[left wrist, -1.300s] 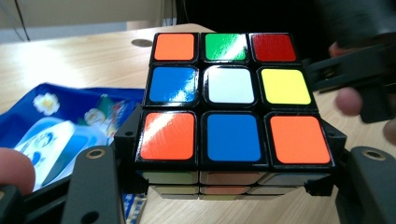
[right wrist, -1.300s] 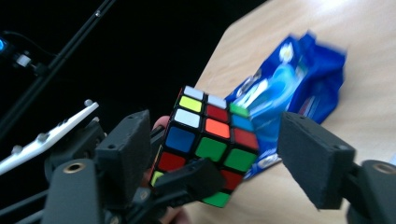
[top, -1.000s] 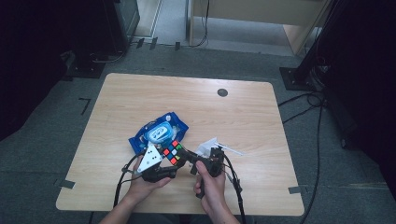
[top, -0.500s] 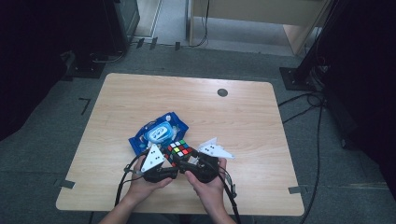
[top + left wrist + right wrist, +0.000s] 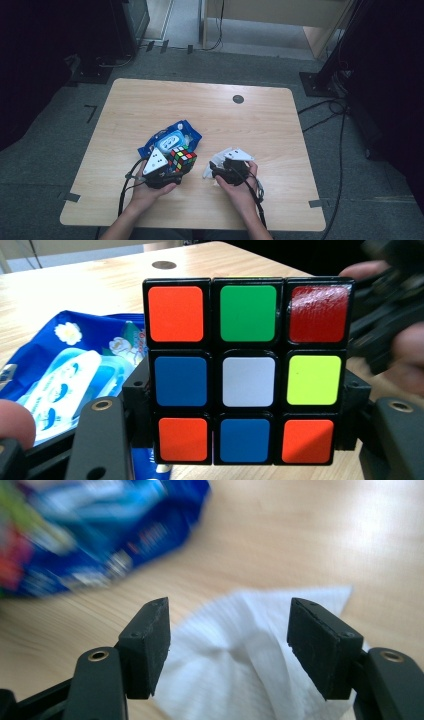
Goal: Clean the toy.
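Note:
A scrambled Rubik's cube (image 5: 181, 158) is held just above the table, with my left gripper (image 5: 175, 169) shut on its two sides. In the left gripper view the cube (image 5: 245, 370) faces the camera with a white centre square, pinched between the two jaws. My right gripper (image 5: 220, 170) hovers to the cube's right, open, over a crumpled white wipe (image 5: 208, 169). In the right gripper view that wipe (image 5: 250, 650) lies on the wood below and between the spread jaws of the gripper (image 5: 227, 647), with nothing held.
A blue wet-wipes pack (image 5: 170, 137) lies flat just behind the cube, seen also in the left gripper view (image 5: 60, 375). The wooden table (image 5: 210, 112) has a dark round grommet (image 5: 238, 99) near its far edge. Cables trail off the front edge.
Half a second ago the right gripper was up against the cube; it has drawn back to the right and now hangs over the white wipe. The left gripper keeps hold of the cube.

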{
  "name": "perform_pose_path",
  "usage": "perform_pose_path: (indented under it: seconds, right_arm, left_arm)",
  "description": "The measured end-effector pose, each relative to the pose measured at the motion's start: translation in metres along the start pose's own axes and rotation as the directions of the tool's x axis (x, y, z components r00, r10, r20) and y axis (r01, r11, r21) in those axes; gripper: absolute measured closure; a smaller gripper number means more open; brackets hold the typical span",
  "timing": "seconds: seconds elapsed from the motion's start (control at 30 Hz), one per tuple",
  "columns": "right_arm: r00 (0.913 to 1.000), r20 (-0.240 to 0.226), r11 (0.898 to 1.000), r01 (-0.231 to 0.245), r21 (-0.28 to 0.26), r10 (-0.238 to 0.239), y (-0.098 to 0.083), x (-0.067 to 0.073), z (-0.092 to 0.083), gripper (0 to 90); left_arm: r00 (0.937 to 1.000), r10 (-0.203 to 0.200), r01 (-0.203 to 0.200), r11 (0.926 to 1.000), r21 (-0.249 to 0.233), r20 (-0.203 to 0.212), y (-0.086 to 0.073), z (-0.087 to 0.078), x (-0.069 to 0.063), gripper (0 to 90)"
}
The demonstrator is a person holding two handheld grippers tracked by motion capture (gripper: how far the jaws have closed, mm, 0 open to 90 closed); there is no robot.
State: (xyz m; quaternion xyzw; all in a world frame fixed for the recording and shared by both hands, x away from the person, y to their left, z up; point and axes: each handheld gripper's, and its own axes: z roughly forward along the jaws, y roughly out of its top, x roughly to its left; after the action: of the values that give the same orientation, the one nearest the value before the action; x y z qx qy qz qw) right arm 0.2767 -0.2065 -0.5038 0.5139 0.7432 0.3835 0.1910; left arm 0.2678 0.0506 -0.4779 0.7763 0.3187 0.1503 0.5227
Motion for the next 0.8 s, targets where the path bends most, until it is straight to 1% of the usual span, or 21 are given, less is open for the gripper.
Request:
perform_pose_path:
  seconds: [0.07,0.1,0.17,0.2,0.27,0.3,0.33,0.37,0.4,0.43,0.47,0.5,0.57,0.6,0.63,0.7,0.73,0.8]
  right_arm:
    - [0.9984,0.043,0.999,0.036,0.036,-0.038,-0.006,0.001,0.009,34.2]
    - [0.996,0.066,0.997,0.056,0.05,-0.06,-0.008,0.001,0.013,33.3]
    - [0.9968,0.064,0.998,0.045,0.043,-0.048,-0.009,0.0,0.014,34.7]
    - [0.9971,0.064,0.998,0.039,0.043,-0.041,-0.008,-0.001,0.014,37.3]
    - [0.9968,0.072,0.999,0.032,0.034,-0.035,-0.009,-0.004,0.013,46.5]
    - [0.9967,0.075,0.999,0.029,0.026,-0.031,-0.01,-0.006,0.012,52.9]
    - [0.9968,0.078,1.0,0.017,0.017,-0.018,-0.01,-0.009,0.011,61.5]
    - [0.9966,0.082,1.0,-0.006,0.01,0.005,-0.011,-0.012,0.01,69.6]
    - [0.9966,0.078,1.0,-0.026,0.006,0.025,-0.012,-0.016,0.008,76.0]
    - [0.9969,0.063,0.999,-0.048,0.003,0.048,-0.012,-0.021,0.007,81.3]
    - [0.9964,0.051,0.998,-0.067,0.003,0.067,-0.012,-0.024,0.005,84.4]
    - [0.996,0.041,0.997,-0.08,0.002,0.08,-0.013,-0.025,0.004,85.6]
    - [0.9945,-0.016,0.994,-0.104,-0.045,0.103,-0.011,-0.025,-0.004,86.7]
    - [0.9919,-0.059,0.99,-0.117,-0.079,0.112,-0.008,-0.023,-0.009,86.9]
    - [0.9897,-0.095,0.987,-0.118,-0.113,0.107,-0.004,-0.02,-0.014,87.1]
    - [0.9839,-0.16,0.978,-0.109,-0.179,0.08,0.005,-0.01,-0.027,87.2]
    - [0.9788,-0.196,0.973,-0.101,-0.21,0.059,0.01,-0.004,-0.032,87.2]
    - [0.9672,-0.253,0.964,-0.083,-0.253,0.017,0.018,0.009,-0.042,87.2]
  left_arm:
    - [1.0,0.003,-0.003,1.0,0.002,0.005,-0.001,0.001,-0.001,33.8]
    - [1.0,0.006,-0.006,1.0,0.004,0.005,-0.001,0.001,-0.001,33.8]
    - [0.9999,0.007,-0.007,0.9999,0.009,0.009,-0.001,0.001,-0.001,33.8]
    - [0.9999,0.006,-0.006,0.9999,0.01,0.012,-0.001,0.001,-0.001,33.8]
    - [0.9998,0.013,-0.013,0.9998,0.011,0.018,-0.001,0.001,-0.003,33.8]
    - [0.9996,0.015,-0.016,0.9998,0.01,0.022,-0.001,0.001,-0.004,33.8]
    - [0.9994,0.021,-0.022,0.9997,0.011,0.027,-0.001,0.001,-0.004,33.8]
    - [0.9993,0.024,-0.024,0.9997,0.01,0.029,-0.001,0.001,-0.006,33.8]
    - [0.999,0.028,-0.029,0.9995,0.01,0.034,-0.001,0.001,-0.006,33.8]
    - [0.9989,0.031,-0.032,0.9994,0.01,0.036,-0.001,0.001,-0.007,33.9]
    - [0.9986,0.035,-0.035,0.9993,0.01,0.04,-0.001,0.002,-0.008,33.8]
    - [0.9982,0.043,-0.044,0.999,0.012,0.041,-0.001,0.002,-0.009,33.8]
    - [0.9974,0.05,-0.051,0.9986,0.016,0.051,-0.002,0.003,-0.01,33.8]
    - [0.997,0.053,-0.054,0.9984,0.016,0.056,-0.002,0.004,-0.011,33.9]
    - [0.9963,0.061,-0.062,0.9979,0.017,0.061,-0.002,0.004,-0.011,33.8]
    - [0.9942,0.077,-0.079,0.9967,0.02,0.075,-0.003,0.005,-0.014,33.9]
    - [0.993,0.085,-0.087,0.996,0.021,0.082,-0.003,0.006,-0.016,33.9]
    - [0.9899,0.102,-0.105,0.9942,0.025,0.099,-0.004,0.008,-0.019,33.9]
